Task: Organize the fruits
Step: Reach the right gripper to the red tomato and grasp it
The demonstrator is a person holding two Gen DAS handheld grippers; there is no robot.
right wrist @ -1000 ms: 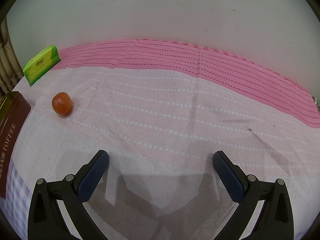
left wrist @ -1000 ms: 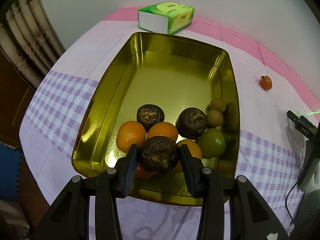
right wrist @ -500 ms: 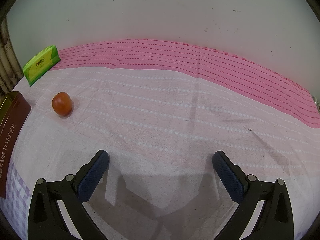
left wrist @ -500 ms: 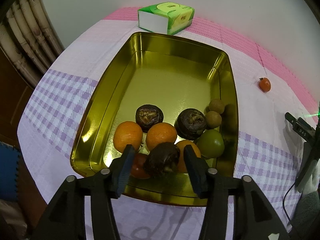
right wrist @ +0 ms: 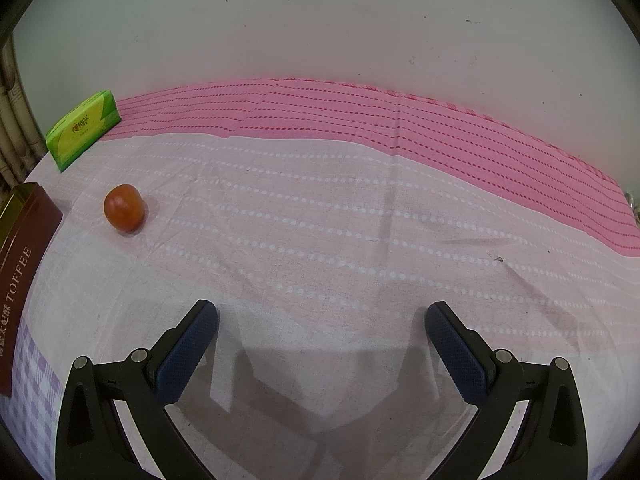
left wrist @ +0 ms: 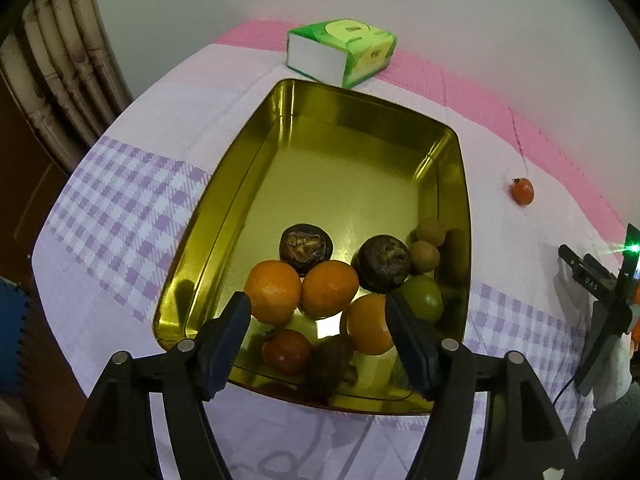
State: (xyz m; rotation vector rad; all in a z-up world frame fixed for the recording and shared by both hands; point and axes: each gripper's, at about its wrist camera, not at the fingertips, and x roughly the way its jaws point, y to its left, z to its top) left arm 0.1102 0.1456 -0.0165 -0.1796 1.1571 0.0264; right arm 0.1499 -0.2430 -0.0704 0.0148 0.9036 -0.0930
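Note:
A gold tin tray [left wrist: 224, 220] holds three oranges [left wrist: 273, 291], two dark purple fruits [left wrist: 306, 243], a green fruit [left wrist: 422, 299], two small brown fruits [left wrist: 425, 256], a red fruit [left wrist: 286, 351] and a dark purple fruit [left wrist: 331, 365] at its near edge. My left gripper [left wrist: 318, 330] is open above the tray's near end, with that dark fruit lying loose below it. A small red-orange fruit [left wrist: 521, 191] sits on the cloth right of the tray; it also shows in the right wrist view [right wrist: 124, 208]. My right gripper [right wrist: 320, 340] is open and empty over the cloth.
A green tissue box [left wrist: 342, 52] stands behind the tray, also in the right wrist view [right wrist: 82, 134]. The tray's brown outer wall [right wrist: 20, 264] is at the left of that view. A bamboo chair [left wrist: 52, 80] stands left of the table. The other gripper's body [left wrist: 608, 304] is at right.
My left gripper opened and let go of the dark purple fruit, which dropped into the tray's near end beside the red fruit. The gripper drew back slightly. The right gripper has not moved.

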